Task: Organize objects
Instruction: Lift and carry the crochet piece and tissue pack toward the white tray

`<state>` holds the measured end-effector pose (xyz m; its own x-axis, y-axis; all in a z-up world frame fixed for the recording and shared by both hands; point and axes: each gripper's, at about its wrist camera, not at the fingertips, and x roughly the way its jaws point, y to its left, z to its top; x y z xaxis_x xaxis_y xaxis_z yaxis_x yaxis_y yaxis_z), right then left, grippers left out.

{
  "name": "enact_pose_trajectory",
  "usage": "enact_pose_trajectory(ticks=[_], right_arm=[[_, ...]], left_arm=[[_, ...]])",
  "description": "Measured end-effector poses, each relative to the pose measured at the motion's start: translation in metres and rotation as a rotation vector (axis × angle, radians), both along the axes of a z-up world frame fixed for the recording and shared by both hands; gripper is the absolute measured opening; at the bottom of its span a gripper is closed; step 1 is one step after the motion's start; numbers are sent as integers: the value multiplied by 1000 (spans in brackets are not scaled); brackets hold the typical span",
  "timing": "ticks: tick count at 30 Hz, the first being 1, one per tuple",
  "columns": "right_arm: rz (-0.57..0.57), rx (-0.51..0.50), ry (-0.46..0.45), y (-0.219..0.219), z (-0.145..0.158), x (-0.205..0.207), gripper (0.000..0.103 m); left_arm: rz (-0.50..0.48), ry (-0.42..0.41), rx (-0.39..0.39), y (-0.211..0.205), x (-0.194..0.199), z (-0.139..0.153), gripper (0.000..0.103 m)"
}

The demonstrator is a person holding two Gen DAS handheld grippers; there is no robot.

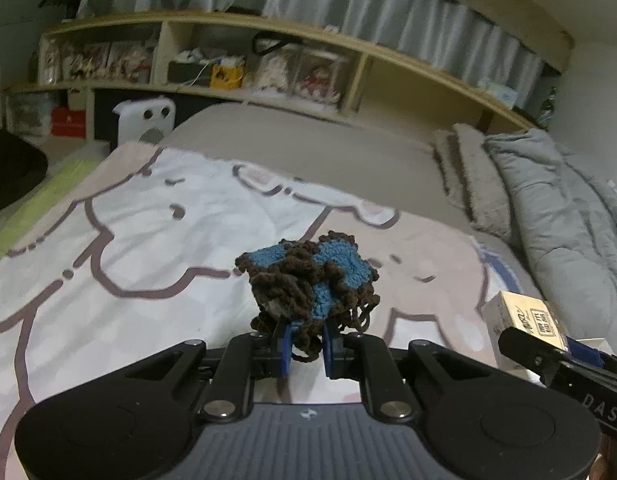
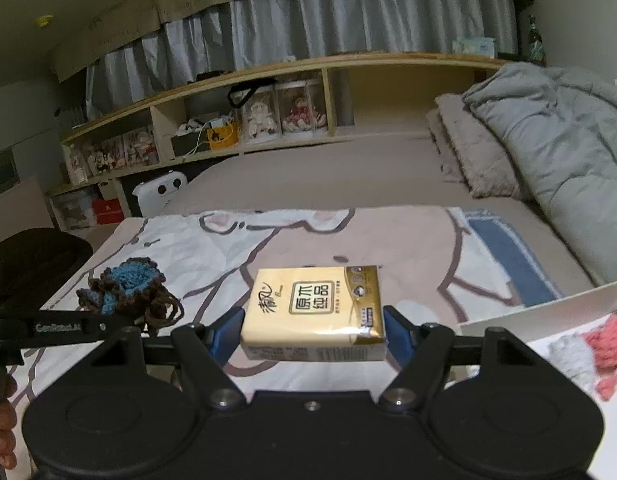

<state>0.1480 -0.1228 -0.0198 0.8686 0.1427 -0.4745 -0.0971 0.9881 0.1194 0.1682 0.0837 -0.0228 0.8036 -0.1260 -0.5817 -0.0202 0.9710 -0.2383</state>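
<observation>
My left claw (image 1: 304, 346) pinching one crumpled blue-and-brown crochet piece (image 1: 308, 280) above the bed (image 1: 308, 148), my right claw (image 2: 313, 332) gripping one tissue pack (image 2: 314, 312), its long axis lying crosswise between the fingers, above the cartoon blanket (image 2: 408, 248).

We see a crumpled blue-and-brown crocheted piece (image 1: 308, 284) pinched at its lower edge between the fingers (image 1: 285, 346), bunching up above their tips with loose yarn dangling. A yellow tissue pack (image 2: 314, 312) lies flat, label up, clamped sideways between the other fingers (image 2: 228, 334).
</observation>
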Motion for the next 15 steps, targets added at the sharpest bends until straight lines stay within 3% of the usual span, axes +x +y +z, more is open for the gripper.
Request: enact_pose_trajectory(ticks=[15], right_arm=[[-56, -10, -28, -54, 38, -44, 74]], left_arm=[[-124, -109, -8, -33, -39, 34, 16]])
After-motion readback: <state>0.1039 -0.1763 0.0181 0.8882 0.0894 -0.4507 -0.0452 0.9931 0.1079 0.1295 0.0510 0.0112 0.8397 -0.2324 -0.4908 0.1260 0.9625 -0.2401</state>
